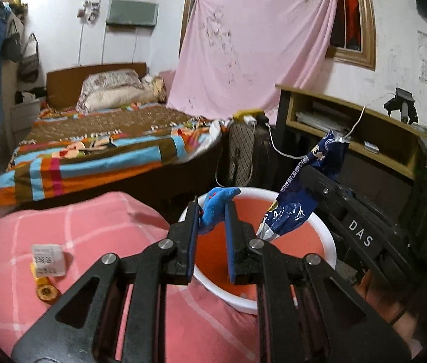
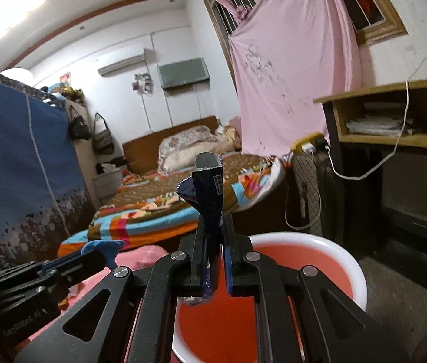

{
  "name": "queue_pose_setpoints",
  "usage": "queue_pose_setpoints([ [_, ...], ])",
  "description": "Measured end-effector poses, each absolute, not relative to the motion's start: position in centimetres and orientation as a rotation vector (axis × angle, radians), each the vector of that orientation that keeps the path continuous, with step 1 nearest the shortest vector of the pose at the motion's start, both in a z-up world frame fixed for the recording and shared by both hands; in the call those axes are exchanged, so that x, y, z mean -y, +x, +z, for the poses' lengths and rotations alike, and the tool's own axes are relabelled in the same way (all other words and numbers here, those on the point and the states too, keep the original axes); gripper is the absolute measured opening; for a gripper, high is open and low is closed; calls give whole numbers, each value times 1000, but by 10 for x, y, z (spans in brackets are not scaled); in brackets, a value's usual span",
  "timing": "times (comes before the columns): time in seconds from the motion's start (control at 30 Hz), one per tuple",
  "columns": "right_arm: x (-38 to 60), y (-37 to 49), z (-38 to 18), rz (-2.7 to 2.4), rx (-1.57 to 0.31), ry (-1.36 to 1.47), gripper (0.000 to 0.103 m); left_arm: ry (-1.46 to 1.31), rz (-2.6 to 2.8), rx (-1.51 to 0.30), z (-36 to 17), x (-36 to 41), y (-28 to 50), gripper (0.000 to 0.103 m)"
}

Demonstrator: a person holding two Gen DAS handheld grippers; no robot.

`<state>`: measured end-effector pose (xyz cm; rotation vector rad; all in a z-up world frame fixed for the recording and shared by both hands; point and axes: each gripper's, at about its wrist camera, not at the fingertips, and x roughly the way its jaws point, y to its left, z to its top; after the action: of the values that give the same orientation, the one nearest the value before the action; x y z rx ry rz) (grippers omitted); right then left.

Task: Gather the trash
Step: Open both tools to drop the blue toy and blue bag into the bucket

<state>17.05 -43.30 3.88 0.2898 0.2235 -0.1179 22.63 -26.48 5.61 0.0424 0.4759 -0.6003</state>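
A white basin with a red inside sits just ahead, at the edge of a pink checked cloth. My left gripper is shut on a crumpled light-blue wrapper, held over the basin's near-left rim. My right gripper comes in from the right, shut on a dark-blue snack bag that hangs over the basin. In the right wrist view that bag stands upright between the right gripper, above the basin. The left gripper with the light-blue wrapper shows at left.
A small white labelled box and a yellow round item lie on the pink cloth. Behind are a bed, a wooden desk shelf with a white cable, and a blue wardrobe at left.
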Motion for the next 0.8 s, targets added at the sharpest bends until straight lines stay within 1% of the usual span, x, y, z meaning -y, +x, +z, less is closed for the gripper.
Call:
queue_pose_setpoints([
  [0.33, 445, 178, 27, -151, -314, 344, 8, 51, -627, -578, 44, 283, 238, 0],
  [0.63, 454, 182, 18, -173, -373, 387, 9, -14, -651, -686, 35, 290, 254, 0],
  [0.7, 456, 183, 17, -176, -381, 392, 10, -28, -650, -706, 33, 291, 257, 2],
  [0.8, 457, 184, 15, -182, -394, 398, 12, -50, -650, -729, 30, 291, 261, 9],
])
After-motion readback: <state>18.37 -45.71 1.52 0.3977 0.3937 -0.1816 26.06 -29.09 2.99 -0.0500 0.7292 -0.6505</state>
